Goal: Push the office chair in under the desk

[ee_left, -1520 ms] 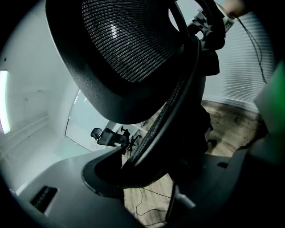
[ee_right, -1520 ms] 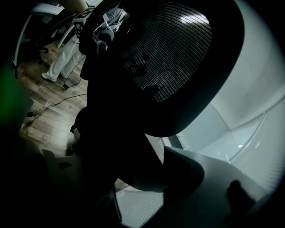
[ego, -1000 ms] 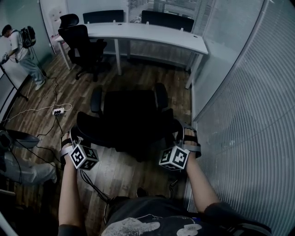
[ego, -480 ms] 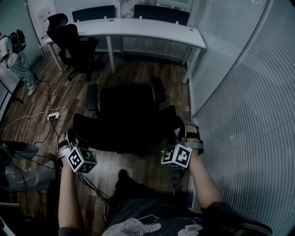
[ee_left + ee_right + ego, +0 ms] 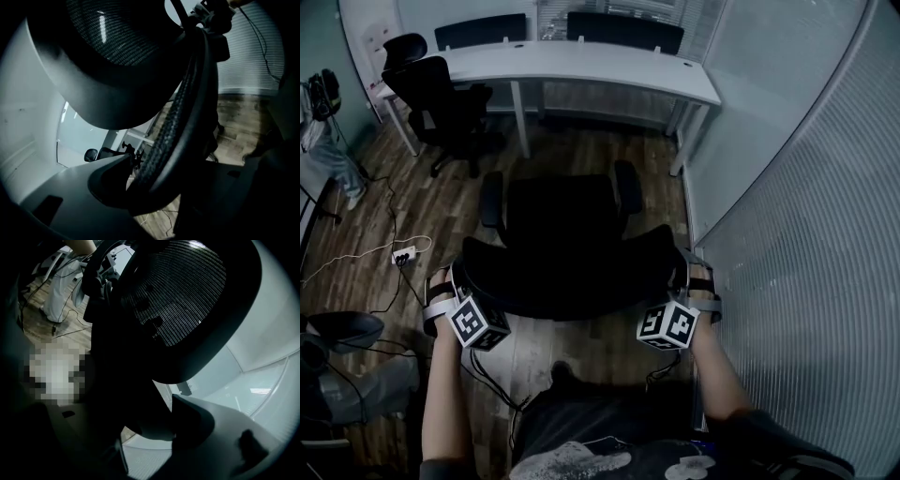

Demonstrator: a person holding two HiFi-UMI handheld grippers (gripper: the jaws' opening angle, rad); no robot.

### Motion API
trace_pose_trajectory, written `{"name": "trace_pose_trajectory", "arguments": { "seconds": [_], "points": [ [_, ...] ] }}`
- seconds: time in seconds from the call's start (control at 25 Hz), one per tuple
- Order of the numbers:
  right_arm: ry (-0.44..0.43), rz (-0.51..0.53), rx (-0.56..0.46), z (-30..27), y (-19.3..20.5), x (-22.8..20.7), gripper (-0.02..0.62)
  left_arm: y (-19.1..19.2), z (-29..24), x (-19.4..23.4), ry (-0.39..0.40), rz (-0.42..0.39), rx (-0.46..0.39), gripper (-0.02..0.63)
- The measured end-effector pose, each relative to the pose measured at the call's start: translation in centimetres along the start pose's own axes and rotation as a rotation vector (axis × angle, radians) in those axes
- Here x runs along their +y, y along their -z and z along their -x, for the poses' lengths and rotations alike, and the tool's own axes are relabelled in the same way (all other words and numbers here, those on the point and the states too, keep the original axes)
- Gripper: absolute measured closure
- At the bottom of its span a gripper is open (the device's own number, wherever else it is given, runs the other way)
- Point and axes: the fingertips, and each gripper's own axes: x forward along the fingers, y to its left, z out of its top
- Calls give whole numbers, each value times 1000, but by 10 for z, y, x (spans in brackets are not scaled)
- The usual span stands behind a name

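Observation:
A black office chair [image 5: 562, 225] stands on the wood floor, its seat facing the white desk [image 5: 609, 70] farther ahead. Its curved backrest [image 5: 572, 277] is nearest me. My left gripper [image 5: 455, 284] is at the backrest's left end and my right gripper [image 5: 684, 277] at its right end. In the left gripper view the backrest rim [image 5: 183, 126] runs between the jaws of the left gripper [image 5: 164, 187], which are closing on it. In the right gripper view the mesh backrest [image 5: 187, 296] fills the frame and its dark edge sits between the jaws of the right gripper [image 5: 140, 423].
A second black chair [image 5: 441, 94] stands at the desk's left end. A glass partition with blinds [image 5: 797, 234] runs along the right. Cables and a power strip [image 5: 401, 253] lie on the floor at left. A person [image 5: 323, 141] stands at the far left edge.
The chair has rolled a little toward the desk with both grippers staying on its backrest. The person at left has slid toward the frame's edge.

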Motion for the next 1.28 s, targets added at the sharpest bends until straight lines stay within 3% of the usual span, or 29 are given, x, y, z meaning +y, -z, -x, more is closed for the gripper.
{"name": "trace_pose_trajectory", "arguments": {
  "seconds": [0.6,0.88,1.28],
  "points": [
    [27,-29,126,-92,-18,-28,314,-19,-102,49,85,-81,-43,350],
    [32,-39,125,-135,-21,-41,314,-47,-139,78,66,-70,-113,352],
    [33,-41,122,-212,-24,-73,314,-76,-213,113,63,-87,-104,352]
  ]
}}
